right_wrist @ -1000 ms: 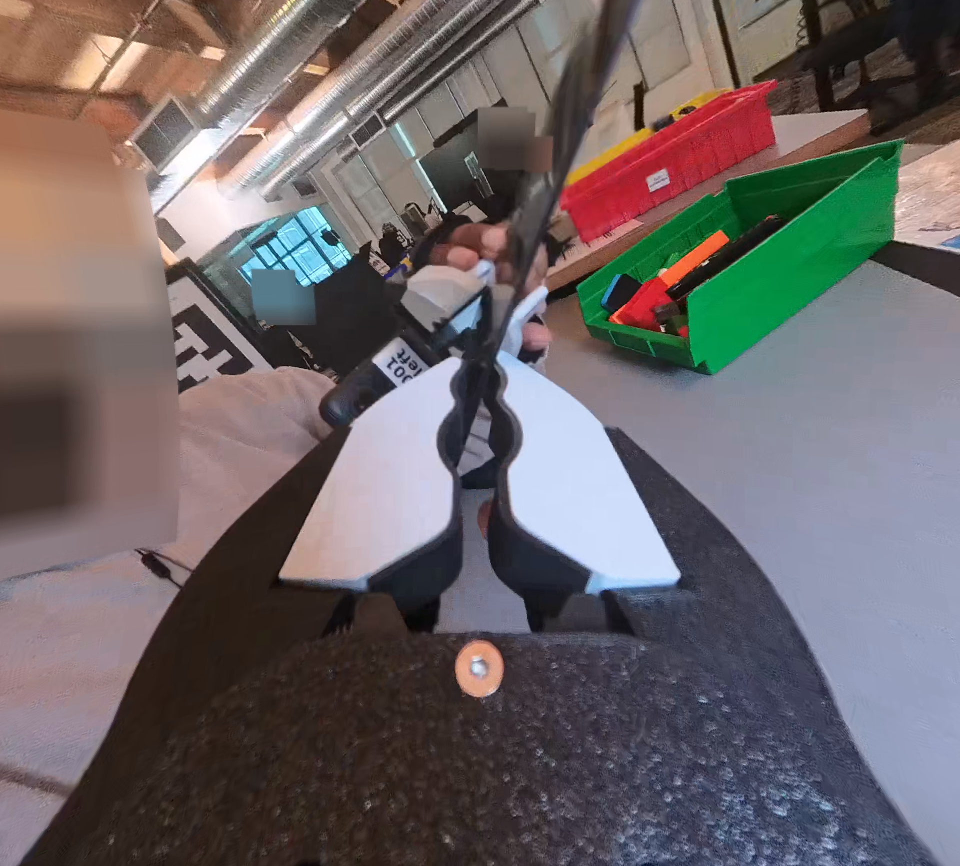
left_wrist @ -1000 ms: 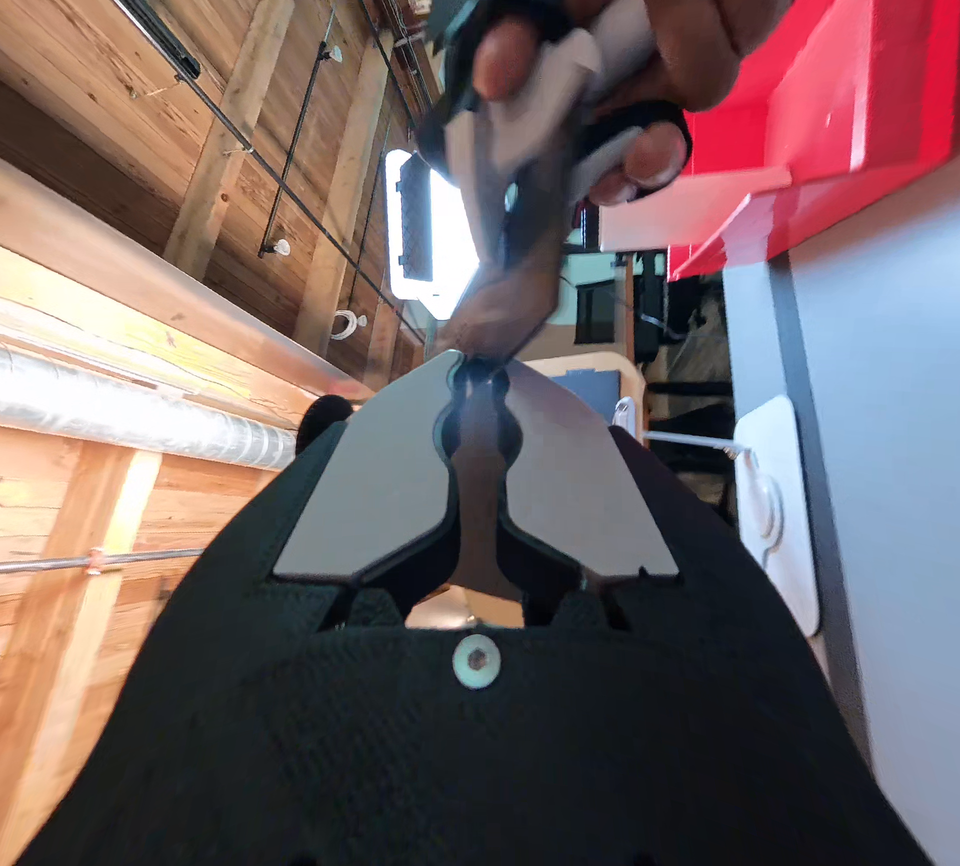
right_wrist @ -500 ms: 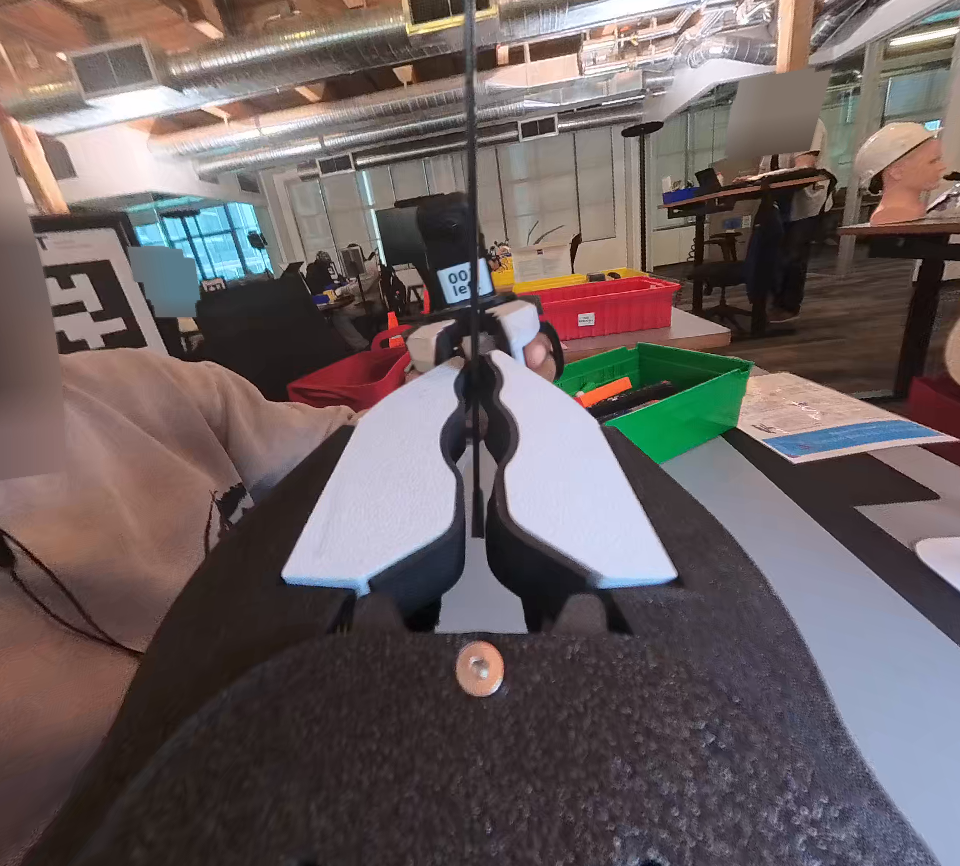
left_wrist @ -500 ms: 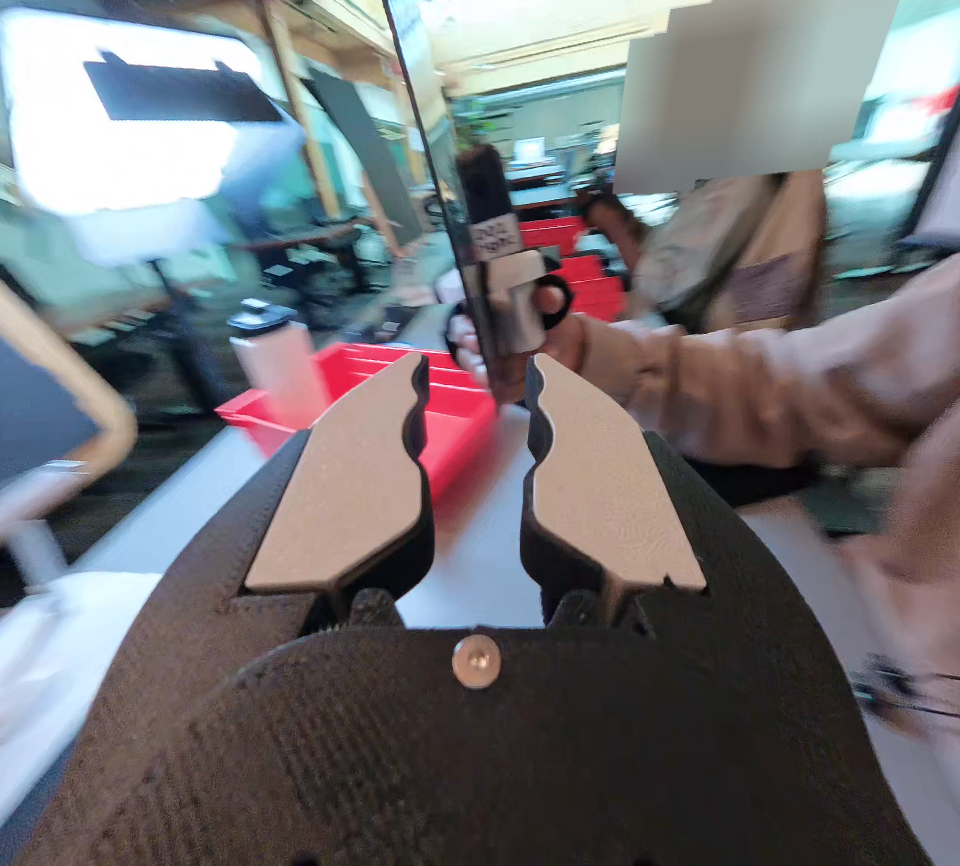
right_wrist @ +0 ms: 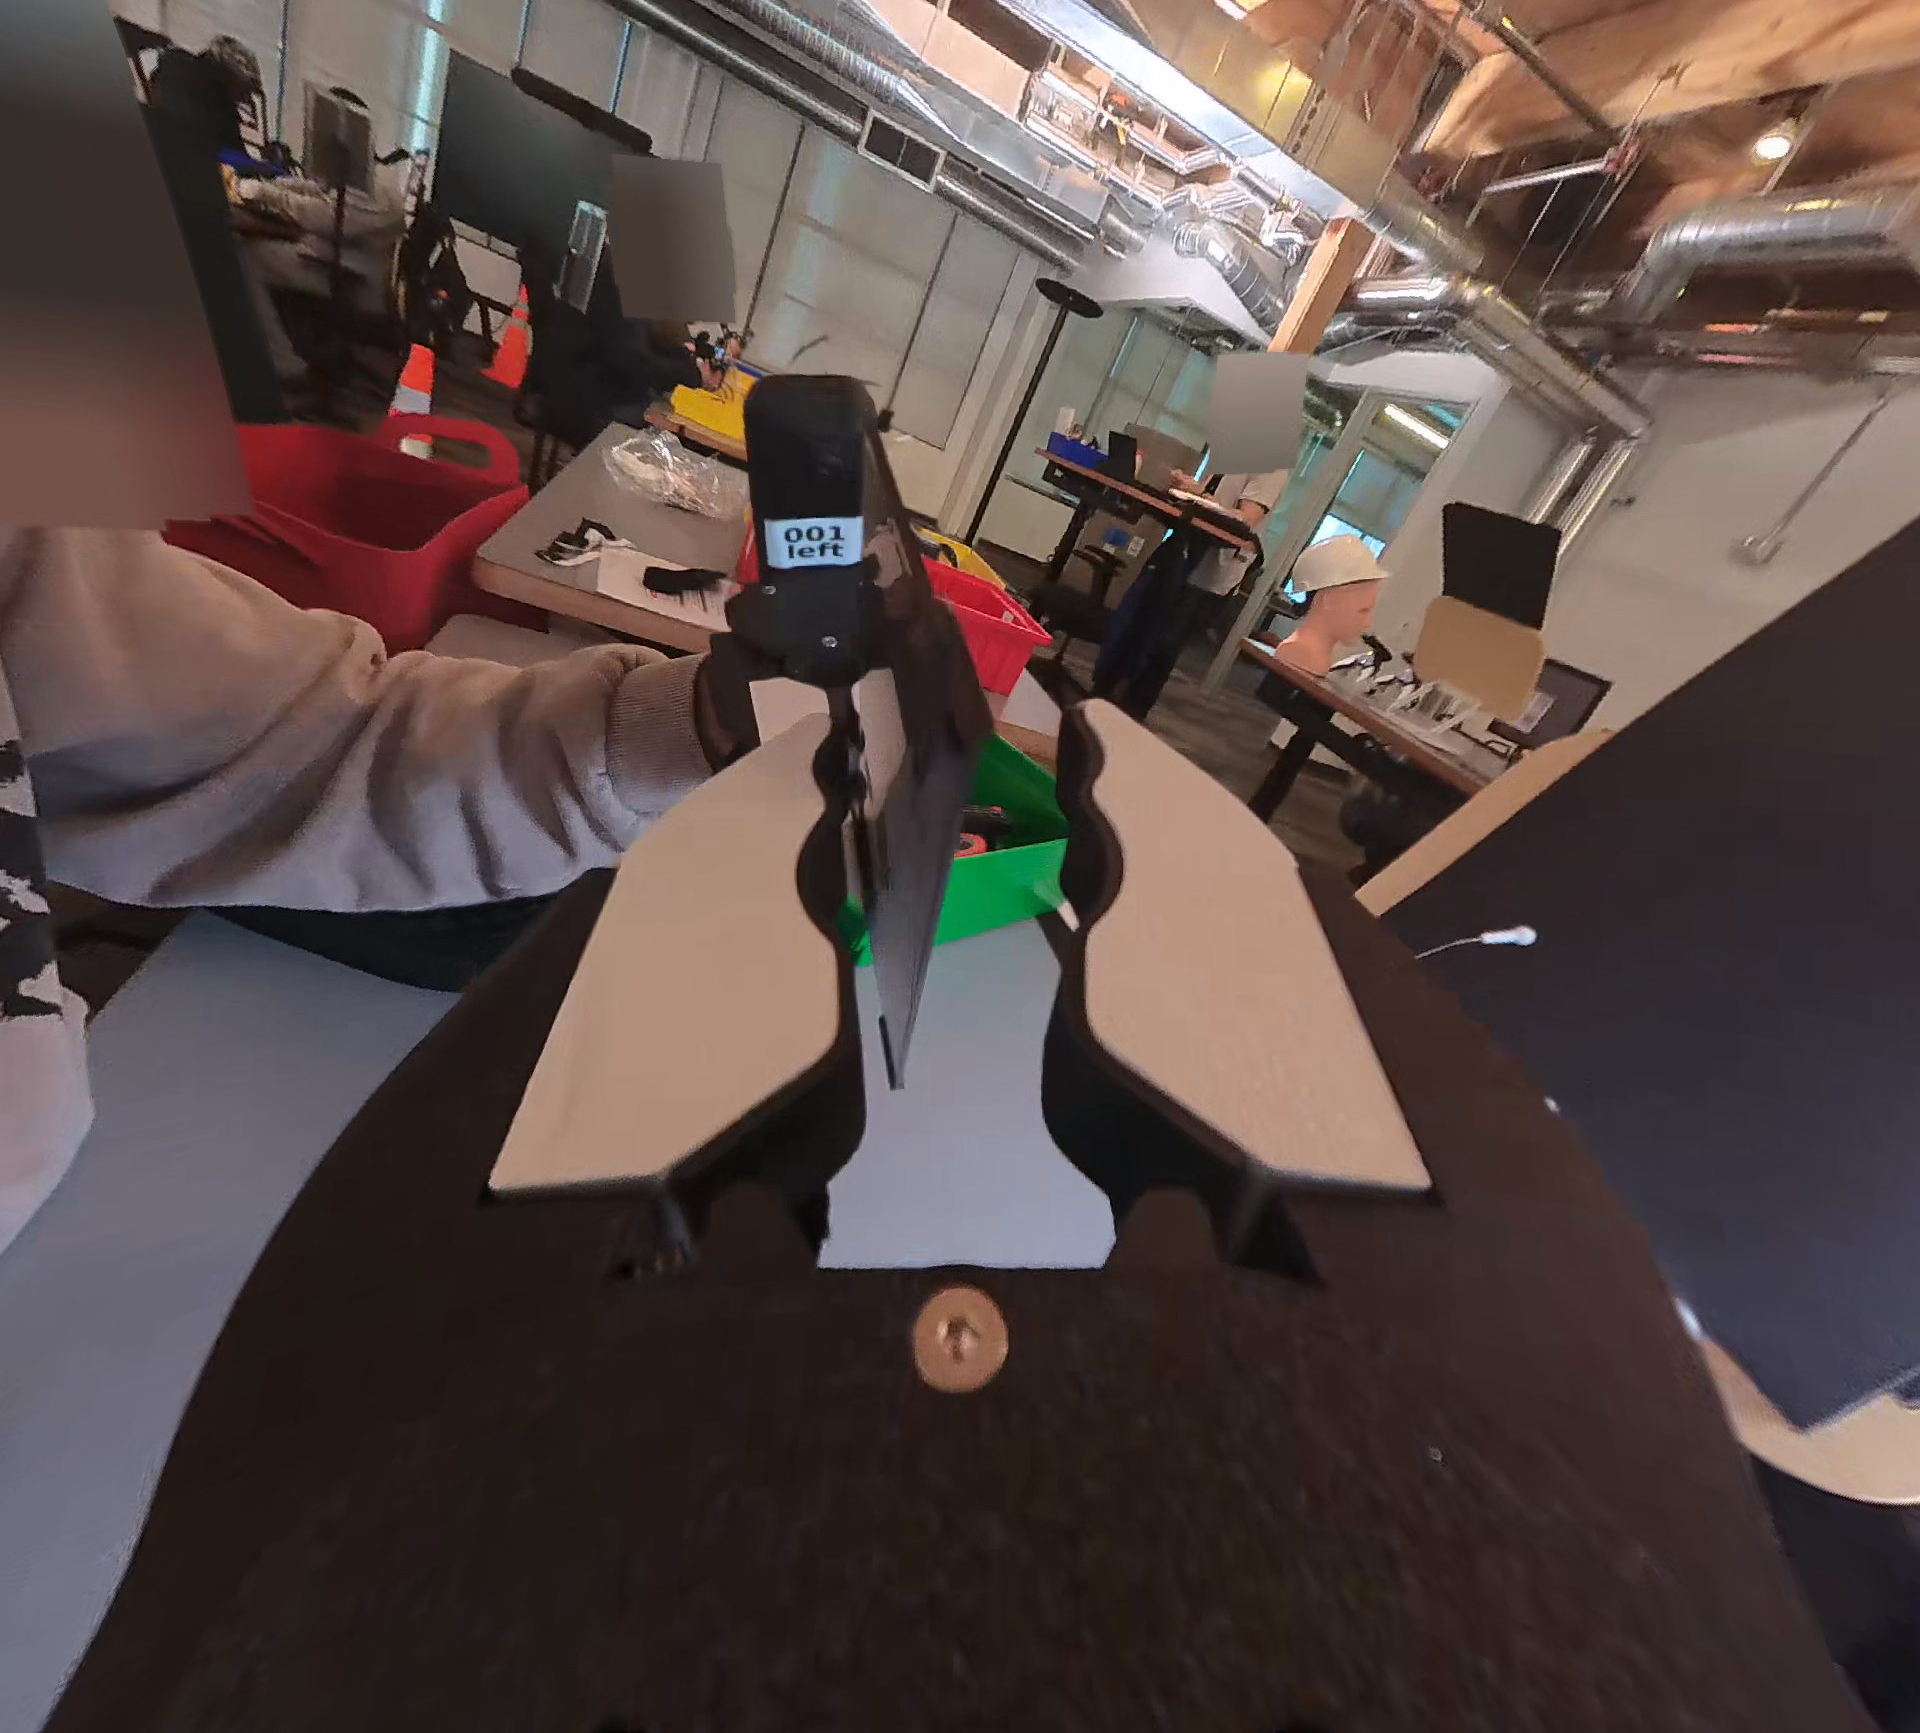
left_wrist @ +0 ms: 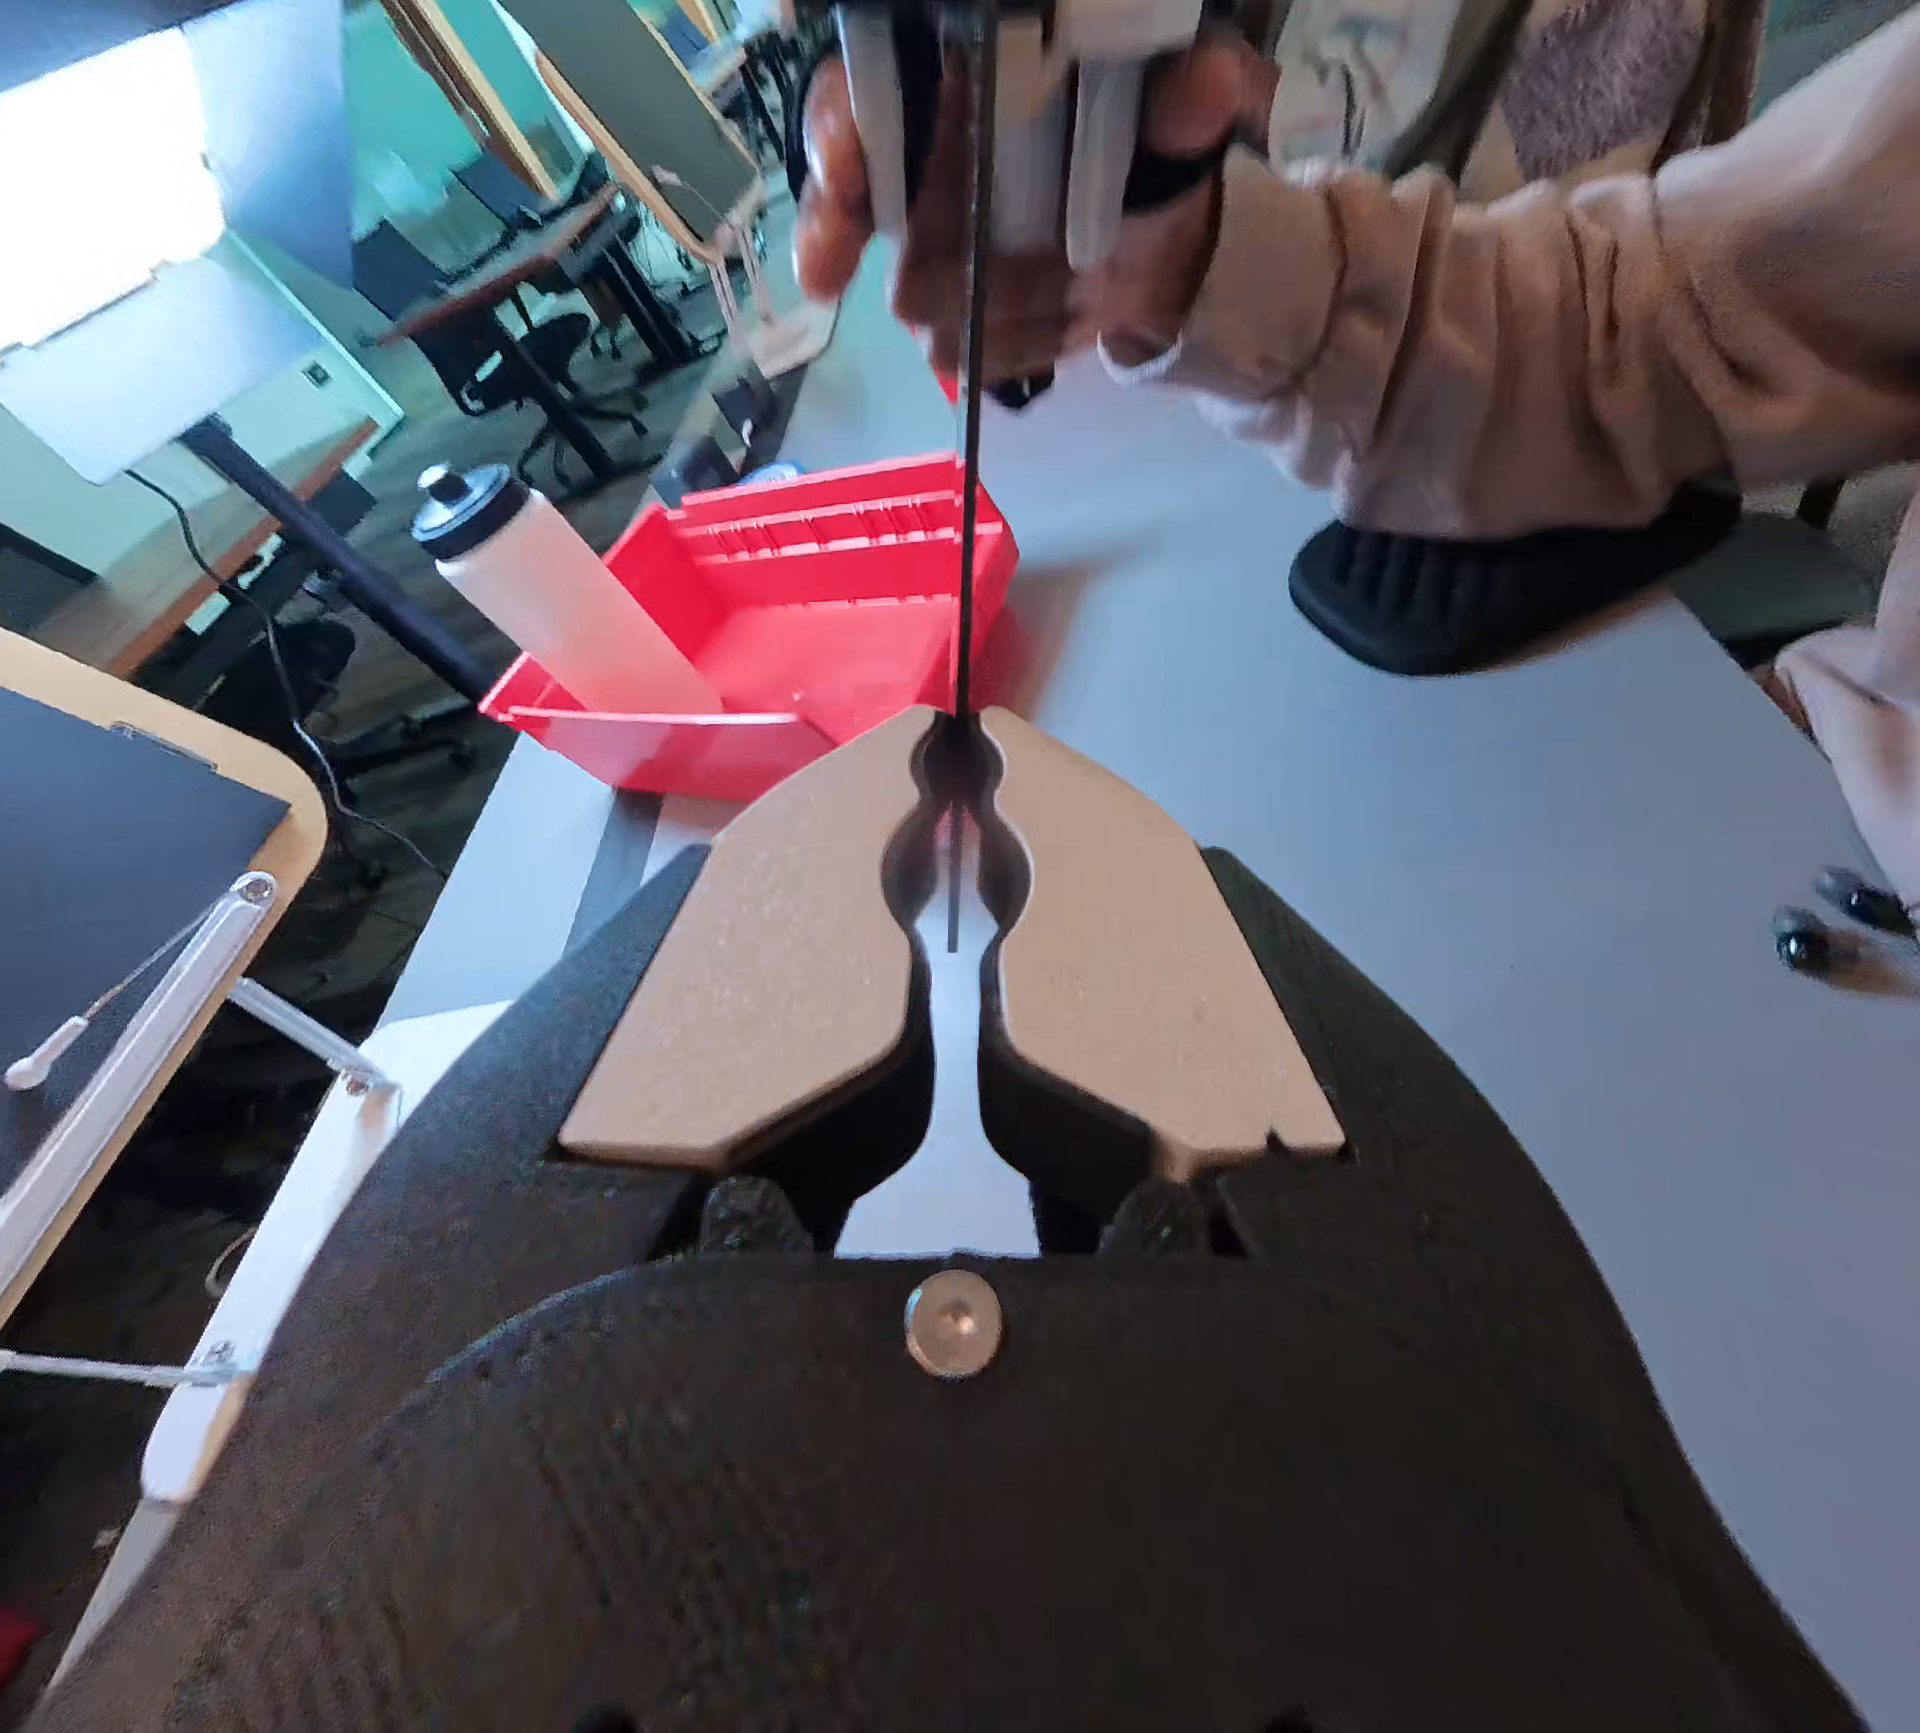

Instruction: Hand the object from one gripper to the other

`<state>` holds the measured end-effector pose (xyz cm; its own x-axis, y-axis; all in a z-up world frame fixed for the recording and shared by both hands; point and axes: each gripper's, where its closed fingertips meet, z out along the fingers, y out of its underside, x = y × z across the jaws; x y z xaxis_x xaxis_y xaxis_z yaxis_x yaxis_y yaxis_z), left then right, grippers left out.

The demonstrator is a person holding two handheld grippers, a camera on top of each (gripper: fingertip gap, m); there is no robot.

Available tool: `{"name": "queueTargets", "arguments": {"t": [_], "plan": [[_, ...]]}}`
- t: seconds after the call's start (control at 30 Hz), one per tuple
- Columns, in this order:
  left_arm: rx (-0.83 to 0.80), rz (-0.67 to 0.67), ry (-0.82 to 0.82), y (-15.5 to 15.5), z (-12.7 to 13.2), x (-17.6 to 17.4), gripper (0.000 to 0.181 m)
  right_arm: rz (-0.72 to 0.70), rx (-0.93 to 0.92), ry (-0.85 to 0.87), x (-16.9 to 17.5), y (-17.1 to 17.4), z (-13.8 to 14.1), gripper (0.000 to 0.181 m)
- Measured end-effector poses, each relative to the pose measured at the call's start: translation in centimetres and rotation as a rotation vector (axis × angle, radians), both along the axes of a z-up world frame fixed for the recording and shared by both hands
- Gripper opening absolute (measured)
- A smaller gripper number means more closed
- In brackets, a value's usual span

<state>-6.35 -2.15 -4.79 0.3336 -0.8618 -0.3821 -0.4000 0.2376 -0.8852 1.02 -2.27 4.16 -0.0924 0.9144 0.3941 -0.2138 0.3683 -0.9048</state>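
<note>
Though staged over a broad grey table (left_wrist: 1403,852), takes place wholly in the air above it. Farther back on that table: a red bin (left_wrist: 790,644) with a white bottle (left_wrist: 561,603) leaning in or against it, cannot tell which, and, from the right wrist view, a green bin (right_wrist: 997,883) behind the fingers. Next in size, 2 hand-held tools. Left gripper (left_wrist: 961,727): pinched down to a hairline on the near end of a thin black sheet (left_wrist: 971,436), seen edge-on and running straight toward the other tool. Right gripper (right_wrist: 951,727): spread wide, with the sheet's pointed end hanging in the gap and, as far as can be told, touching neither finger. Judged from that, nearly done with the pass from right to left: receiving grip made, giving grip let go. Left to do, most likely: drawing the 2 tools apart so the sheet clears the open fingers, without knocking its loose end. Compared with 0.5 s ago, roles swapped: then right clamped on the sheet and left standing open beside it; now left clamped, right open. Compared with 1.0 s ago, only 1 grip on the sheet instead of 2.
</note>
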Motion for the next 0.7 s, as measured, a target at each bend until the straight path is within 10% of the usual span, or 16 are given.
{"name": "queueTargets", "arguments": {"t": [0.13, 0.57, 0.7], "plan": [[-0.011, 0.027, 0.022, 0.3, -0.2, -0.7, 0.004, 0.046, 0.06, -0.046, 0.3, -1.2, -0.4, 0.002], [0.111, -0.033, -0.094, -2.1, 3.5, 0.1, 0.006, 0.485, -0.42, 0.425, 1.3, 0.3, 1.0, 0.002], [0.065, 0.024, -0.025, -1.5, 3.0, -1.4, 0.003, 0.399, -0.404, 0.244, -0.1, 1.7, -1.1, 0.011]]}}
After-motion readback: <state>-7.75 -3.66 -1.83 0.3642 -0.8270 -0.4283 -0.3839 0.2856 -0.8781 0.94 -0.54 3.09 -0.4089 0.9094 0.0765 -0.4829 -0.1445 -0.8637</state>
